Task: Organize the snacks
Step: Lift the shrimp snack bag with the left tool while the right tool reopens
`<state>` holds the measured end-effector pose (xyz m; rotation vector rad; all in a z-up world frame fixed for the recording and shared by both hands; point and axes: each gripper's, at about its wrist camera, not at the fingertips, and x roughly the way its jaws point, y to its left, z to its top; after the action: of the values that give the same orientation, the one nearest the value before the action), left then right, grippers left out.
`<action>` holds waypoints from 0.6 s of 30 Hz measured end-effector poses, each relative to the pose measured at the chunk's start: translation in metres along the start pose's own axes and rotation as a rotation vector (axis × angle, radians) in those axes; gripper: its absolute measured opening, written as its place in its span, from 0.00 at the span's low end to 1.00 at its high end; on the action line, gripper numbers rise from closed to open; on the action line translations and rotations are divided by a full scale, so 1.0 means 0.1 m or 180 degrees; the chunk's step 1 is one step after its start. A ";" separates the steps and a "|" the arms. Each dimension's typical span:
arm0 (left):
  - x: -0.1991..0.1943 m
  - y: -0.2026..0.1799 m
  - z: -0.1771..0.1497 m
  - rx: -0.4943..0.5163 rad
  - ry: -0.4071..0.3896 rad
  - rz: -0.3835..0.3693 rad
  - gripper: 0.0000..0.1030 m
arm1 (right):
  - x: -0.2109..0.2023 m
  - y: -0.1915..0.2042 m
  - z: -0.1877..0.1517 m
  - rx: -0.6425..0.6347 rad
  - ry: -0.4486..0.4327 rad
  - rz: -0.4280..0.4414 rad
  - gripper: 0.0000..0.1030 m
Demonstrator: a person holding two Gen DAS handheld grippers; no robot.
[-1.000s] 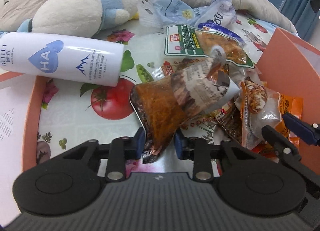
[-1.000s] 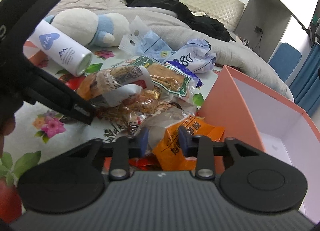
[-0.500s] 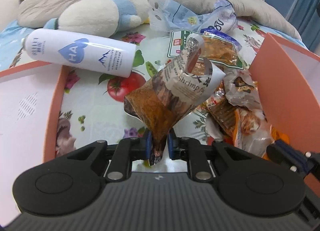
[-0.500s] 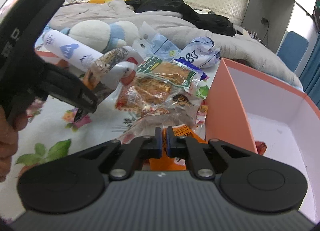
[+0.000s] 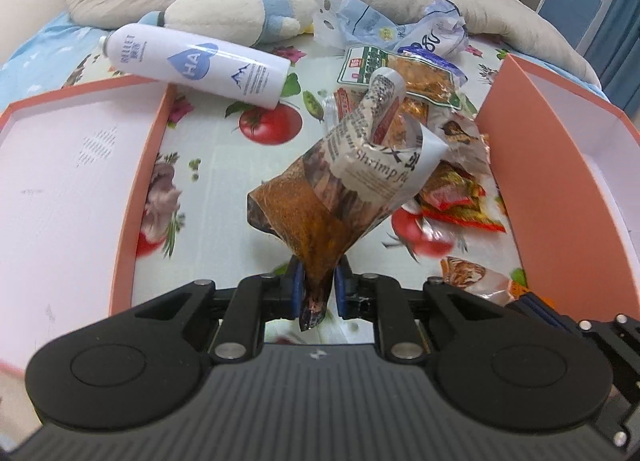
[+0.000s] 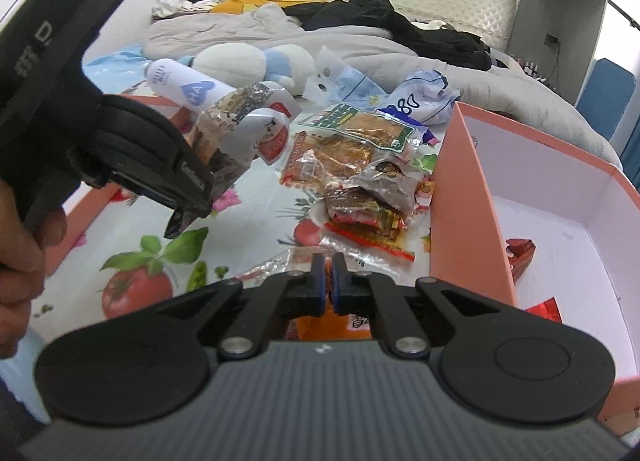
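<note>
Lifted clear of the snack pile (image 5: pixel 448 189) since a second ago, the shrimp snack bag (image 5: pixel 344 197) now hangs off the tomato-print cloth (image 5: pixel 224 149), pinched by its bottom corner in the left tongs (image 5: pixel 317 289), whose pads have closed tight on the foil. Both hands have drawn back from the pile, so the 2 orange boxes show more fully: the left box (image 5: pixel 132 189) beside the bag, the right box (image 6: pixel 464 197) just right of the pile. The right tongs (image 6: pixel 329 281) have also closed, almost fully, on the edge of an orange packet (image 6: pixel 320 323) that sits mostly hidden under them; the grip itself is hard to see, so I judge rather than see that it is held. With 1 snack in each hand, the sorting step looks under way: each bag probably heads to its nearer box. Several packets remain on the cloth near the spray can (image 5: pixel 200 65).
</note>
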<state>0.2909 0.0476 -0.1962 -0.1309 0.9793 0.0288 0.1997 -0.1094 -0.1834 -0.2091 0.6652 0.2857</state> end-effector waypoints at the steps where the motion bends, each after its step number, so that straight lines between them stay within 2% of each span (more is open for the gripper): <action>1: -0.04 -0.01 -0.03 -0.0004 0.0002 -0.0004 0.18 | -0.02 0.00 -0.02 0.0009 0.0004 0.0015 0.06; 18: -0.42 0.03 -0.52 -0.0054 0.0151 -0.0019 0.18 | -0.33 -0.07 -0.35 0.0089 -0.0038 0.0200 0.08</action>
<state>0.2242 0.0456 -0.1908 -0.1506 1.0263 0.0287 0.1570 -0.1319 -0.1894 -0.1598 0.6644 0.3376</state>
